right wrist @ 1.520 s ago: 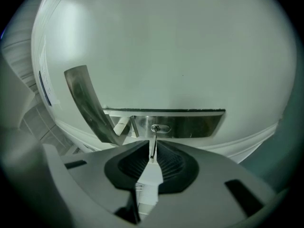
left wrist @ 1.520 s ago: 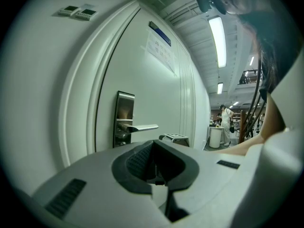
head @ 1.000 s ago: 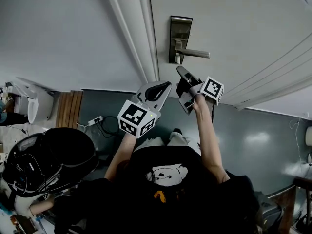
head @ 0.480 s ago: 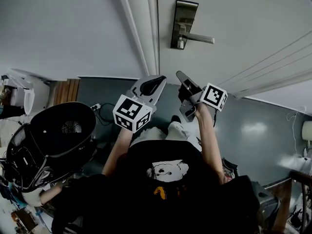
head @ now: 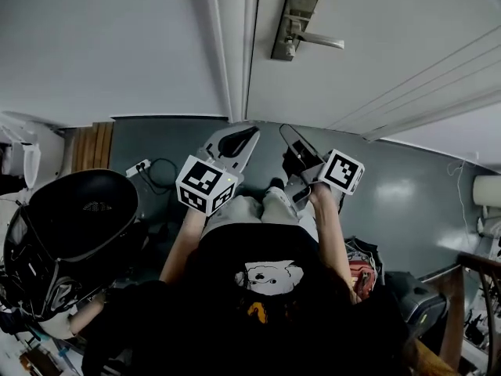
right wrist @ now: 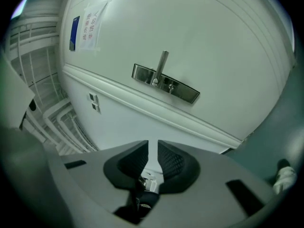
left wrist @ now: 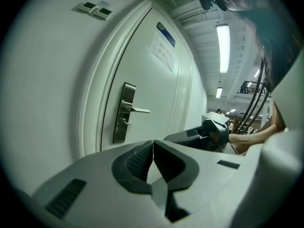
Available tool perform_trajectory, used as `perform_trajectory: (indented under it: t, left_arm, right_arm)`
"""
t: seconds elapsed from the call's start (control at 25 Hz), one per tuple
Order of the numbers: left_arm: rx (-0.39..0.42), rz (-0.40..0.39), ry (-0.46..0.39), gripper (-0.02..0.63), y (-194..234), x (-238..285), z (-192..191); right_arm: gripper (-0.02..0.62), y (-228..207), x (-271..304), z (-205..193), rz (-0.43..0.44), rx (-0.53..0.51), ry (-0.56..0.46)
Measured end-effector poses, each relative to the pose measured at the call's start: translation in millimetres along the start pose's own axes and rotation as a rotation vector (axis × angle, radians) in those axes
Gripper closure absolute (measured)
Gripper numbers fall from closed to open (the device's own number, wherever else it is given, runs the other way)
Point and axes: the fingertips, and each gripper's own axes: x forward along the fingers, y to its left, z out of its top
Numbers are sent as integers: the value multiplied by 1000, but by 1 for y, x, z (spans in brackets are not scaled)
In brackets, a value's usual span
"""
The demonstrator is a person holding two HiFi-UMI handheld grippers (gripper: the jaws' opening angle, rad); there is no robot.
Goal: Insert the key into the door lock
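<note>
The pale door (head: 376, 22) fills the top of the head view, shut against its frame (head: 231, 45), with a bare wall (head: 102, 45) to the left. Grey floor (head: 399, 194) lies below. The person (head: 266, 288), in a dark shirt, stands facing the door with both arms raised forward.

At lower left sits a black bowl-shaped shell (head: 47, 233). Its hollow is dark, with a small grille at the bottom. What else it holds cannot be made out. A power strip (head: 138, 167) with a cable lies on the floor beside it.

The left gripper (head: 250, 131) points toward the frame, well short of the door. In its own view the jaws meet at the tips with nothing between them. The right gripper (head: 286, 135) is just beside it, also apart from the door. Its jaws stand a narrow slit apart.

The lock plate (head: 296, 14) is upright on the door near the frame edge. Its lever (head: 321, 41) points away from the frame. A small cylinder (head: 288, 51) juts out just below the lever's root. A paper notice (right wrist: 92, 25) is stuck higher up the door.

The key (right wrist: 148, 182), as it seems, is a small pale metal piece pinched low between the right gripper's pads, well away from the lock.
</note>
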Motion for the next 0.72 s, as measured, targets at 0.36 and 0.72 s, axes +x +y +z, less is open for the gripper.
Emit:
perform_trajectory:
  t: [0.36, 0.72]
  left_arm:
    - [-34, -21, -1, 597, -13, -14, -20]
    - [-30, -42, 0, 597, -55, -26, -20]
  right_arm:
    - [546, 4, -25, -23, -54, -50, 15]
    - [558, 15, -74, -45, -77, -72, -7]
